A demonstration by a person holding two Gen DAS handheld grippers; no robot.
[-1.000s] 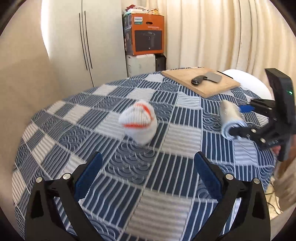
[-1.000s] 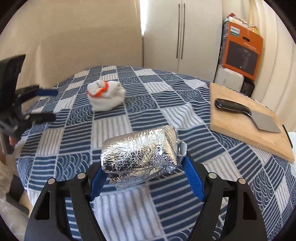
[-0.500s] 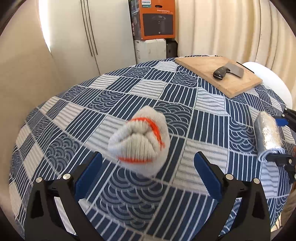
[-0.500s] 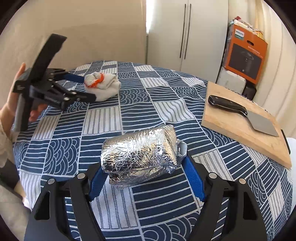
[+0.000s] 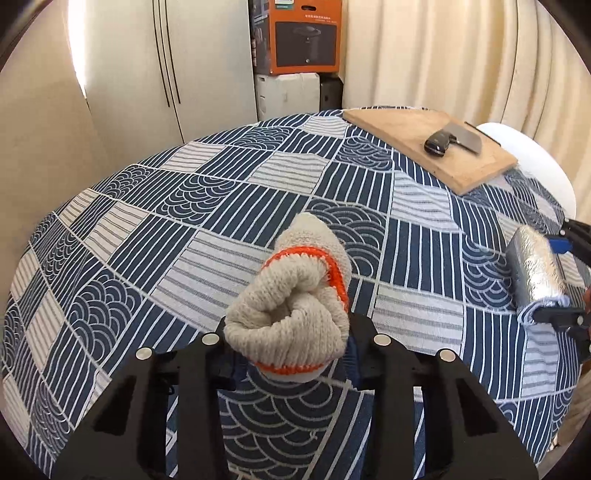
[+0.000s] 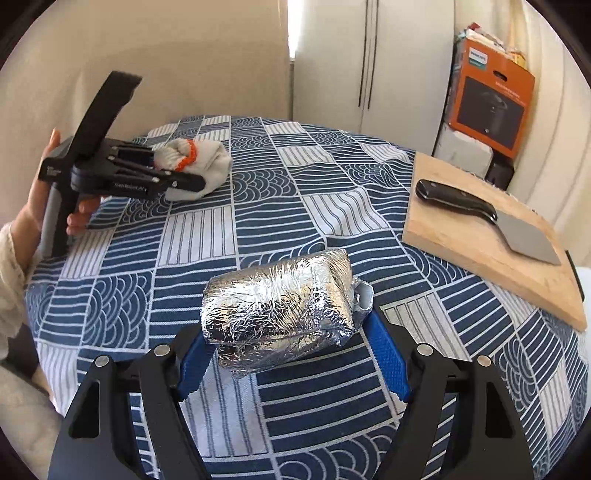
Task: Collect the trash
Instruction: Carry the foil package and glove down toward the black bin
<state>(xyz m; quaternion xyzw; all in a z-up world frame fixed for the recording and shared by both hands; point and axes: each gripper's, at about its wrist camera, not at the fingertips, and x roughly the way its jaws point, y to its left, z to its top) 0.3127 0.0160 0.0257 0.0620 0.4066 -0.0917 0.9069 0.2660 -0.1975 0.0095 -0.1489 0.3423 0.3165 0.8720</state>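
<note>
A rolled beige knit glove with orange trim (image 5: 295, 295) lies on the blue patterned tablecloth (image 5: 184, 206). My left gripper (image 5: 290, 332) has its jaws closing on the glove, with both pads pressed against its sides. In the right wrist view the same gripper (image 6: 173, 173) grips the glove (image 6: 210, 166) at the far left, and a hand (image 6: 40, 195) holds it. My right gripper (image 6: 291, 332) is shut on a crumpled foil-wrapped packet (image 6: 277, 310), held just above the cloth. The packet (image 5: 535, 269) also shows at the right edge of the left wrist view.
A wooden cutting board (image 6: 480, 240) with a black-handled cleaver (image 6: 480, 210) lies on the table's far right side. A white chair back (image 5: 532, 162) stands beyond it. An orange box (image 5: 303, 33) on white boxes, a white wardrobe (image 5: 166, 74) and curtains line the wall.
My left gripper moved forward and down to the glove, then its jaws went from wide open to pressed on it. The right gripper kept the foil packet still.
</note>
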